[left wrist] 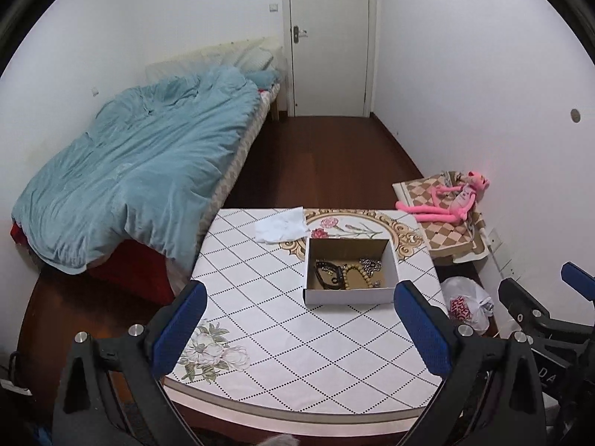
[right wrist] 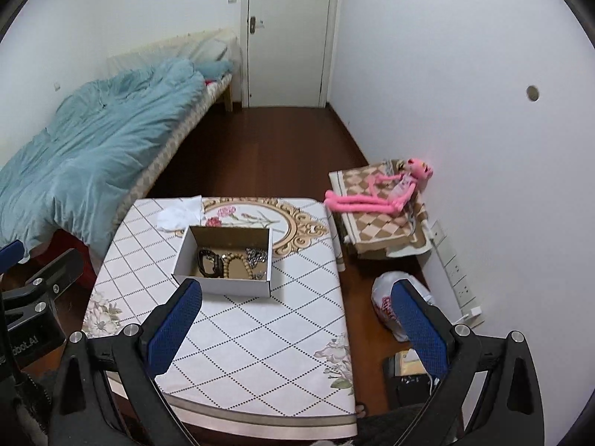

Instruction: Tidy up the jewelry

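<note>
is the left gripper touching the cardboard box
Apart. The left wrist view shows bare tablecloth between the open left gripper and the cardboard box.

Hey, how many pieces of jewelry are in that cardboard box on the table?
3 that I can make out in the cardboard box: a black band at the left, a wooden bead bracelet in the middle, and a silver chain toward the back right. Tangled or smaller pieces may be hidden.

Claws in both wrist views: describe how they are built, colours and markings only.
Each claw, left claw and right claw, has two black angular arms with silver round bolts, ending in blue textured pads. The bodies seen from the opposite view bear partly legible white lettering.
</note>
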### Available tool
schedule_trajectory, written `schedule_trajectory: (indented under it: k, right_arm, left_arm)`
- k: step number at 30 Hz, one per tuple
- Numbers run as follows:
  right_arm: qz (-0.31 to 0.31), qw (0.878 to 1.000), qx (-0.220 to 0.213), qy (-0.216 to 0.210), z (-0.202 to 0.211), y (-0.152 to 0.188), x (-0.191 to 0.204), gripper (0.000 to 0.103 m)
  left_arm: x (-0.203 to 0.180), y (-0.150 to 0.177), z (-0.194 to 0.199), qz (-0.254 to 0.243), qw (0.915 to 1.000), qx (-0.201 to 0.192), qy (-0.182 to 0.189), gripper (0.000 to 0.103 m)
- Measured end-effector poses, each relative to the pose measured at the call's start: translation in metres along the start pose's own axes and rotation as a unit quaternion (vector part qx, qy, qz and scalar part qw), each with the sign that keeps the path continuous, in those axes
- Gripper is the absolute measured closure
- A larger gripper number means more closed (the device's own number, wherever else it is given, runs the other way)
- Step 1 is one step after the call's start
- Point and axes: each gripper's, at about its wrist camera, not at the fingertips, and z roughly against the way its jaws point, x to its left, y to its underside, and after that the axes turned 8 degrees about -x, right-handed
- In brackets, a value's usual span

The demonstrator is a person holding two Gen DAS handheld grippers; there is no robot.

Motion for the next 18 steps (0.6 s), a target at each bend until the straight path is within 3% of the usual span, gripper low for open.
schedule_trajectory:
  k: [9,18]
  right_arm:
    - [-0.002,1.0,-0.017,-0.006,0.039,-0.002,-0.003,0.0]
    - [-0.005,1.0,0.0,-0.008,0.021,-0.012,-0.002,0.0]
  left_arm:
    - [0.002,-0.001,0.02,0.008,1.0,-0.002,0.002,0.0]
    - [-0.003,-0.004,0.001,0.007,0.9998,0.018,0.006,0.0]
